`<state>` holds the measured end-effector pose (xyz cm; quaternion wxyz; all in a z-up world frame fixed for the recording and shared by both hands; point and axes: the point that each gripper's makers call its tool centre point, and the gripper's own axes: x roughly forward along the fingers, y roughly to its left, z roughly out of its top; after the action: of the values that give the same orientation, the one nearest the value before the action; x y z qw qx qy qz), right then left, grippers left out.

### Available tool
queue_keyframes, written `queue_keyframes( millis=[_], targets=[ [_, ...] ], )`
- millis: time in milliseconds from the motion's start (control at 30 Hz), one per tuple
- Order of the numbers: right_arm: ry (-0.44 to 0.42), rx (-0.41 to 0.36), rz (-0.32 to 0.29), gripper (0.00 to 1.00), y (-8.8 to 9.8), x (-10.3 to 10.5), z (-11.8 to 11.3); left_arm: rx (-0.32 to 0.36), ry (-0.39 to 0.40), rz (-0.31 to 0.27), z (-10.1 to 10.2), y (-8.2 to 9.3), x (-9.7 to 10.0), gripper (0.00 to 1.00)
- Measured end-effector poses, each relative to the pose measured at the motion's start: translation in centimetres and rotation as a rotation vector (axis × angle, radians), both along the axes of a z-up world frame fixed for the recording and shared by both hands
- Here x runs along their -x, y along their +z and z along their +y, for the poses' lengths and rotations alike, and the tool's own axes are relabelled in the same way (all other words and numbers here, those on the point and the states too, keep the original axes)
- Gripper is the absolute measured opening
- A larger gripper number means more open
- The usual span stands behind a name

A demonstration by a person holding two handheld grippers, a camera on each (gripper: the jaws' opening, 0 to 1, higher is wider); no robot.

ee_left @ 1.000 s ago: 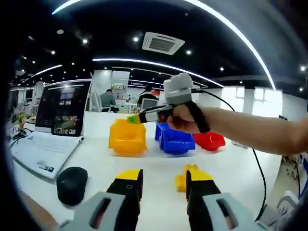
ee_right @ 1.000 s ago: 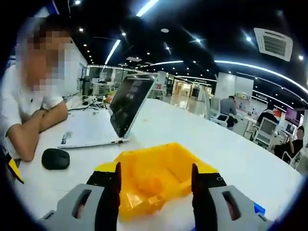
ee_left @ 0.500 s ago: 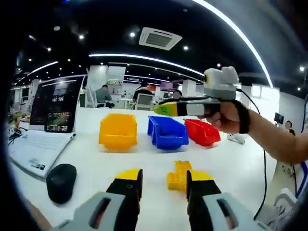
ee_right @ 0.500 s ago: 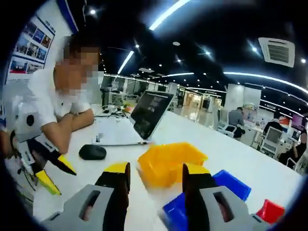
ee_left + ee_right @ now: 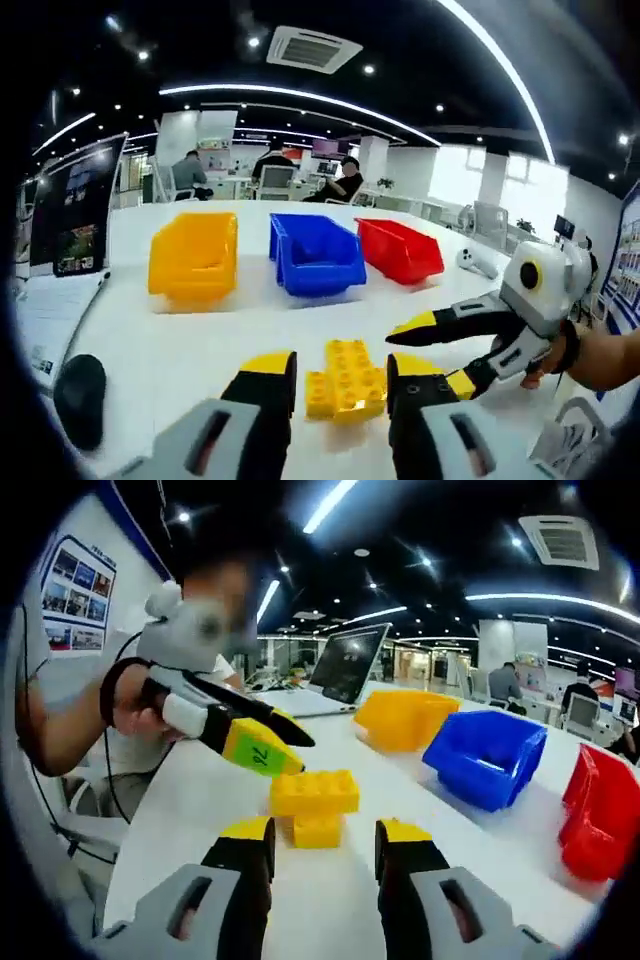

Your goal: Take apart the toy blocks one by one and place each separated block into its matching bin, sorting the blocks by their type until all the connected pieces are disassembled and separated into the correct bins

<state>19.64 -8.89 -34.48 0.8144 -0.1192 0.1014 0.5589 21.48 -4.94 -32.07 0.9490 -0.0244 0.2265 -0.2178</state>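
from the left gripper view, the left gripper [image 5: 340, 378] stands with its jaws apart and nothing between them, hovering just short of the yellow blocks [image 5: 346, 379], a joined stack sitting on the white table [image 5: 200, 340]. beyond it the yellow bin [image 5: 194, 256], blue bin [image 5: 317, 254] and red bin [image 5: 401, 249] wait in a row. the right gripper [image 5: 440, 350] comes in from the right, jaws spread, empty.

from the right gripper view, the right gripper sits with jaws parted around nothing, the yellow blocks [image 5: 313, 805] just ahead of its tips; the left gripper [image 5: 285, 745] reaches in from the left, close above the stack.

looks to me like the start of a fresh pull-apart: both tools closing in on the stack. next, i'd guess, each must clamp a different block, then tug them apart.
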Motion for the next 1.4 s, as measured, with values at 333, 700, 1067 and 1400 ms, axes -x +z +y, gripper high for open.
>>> queue_keyframes(
  millis=[333,700,1067,1400],
  targets=[
    [0.016,0.064,-0.018,0.25,-1.9,-0.8,2.0,-0.041,-0.014,0.105,-0.5,-2.1,-1.2,0.37],
    [0.049,0.281,-0.466,0.24,-0.1,0.1,1.2,-0.001,-0.065,0.117,-1.5,-1.2,-0.7,0.33],
    [0.177,0.421,-0.852,0.23,0.8,1.9,0.5,0.105,-0.245,0.139,-2.1,-0.6,0.8,0.27],
    [0.173,0.456,-0.884,0.23,0.7,1.6,0.2,0.214,-0.311,0.041,-2.2,-0.7,0.3,0.25]
  ],
)
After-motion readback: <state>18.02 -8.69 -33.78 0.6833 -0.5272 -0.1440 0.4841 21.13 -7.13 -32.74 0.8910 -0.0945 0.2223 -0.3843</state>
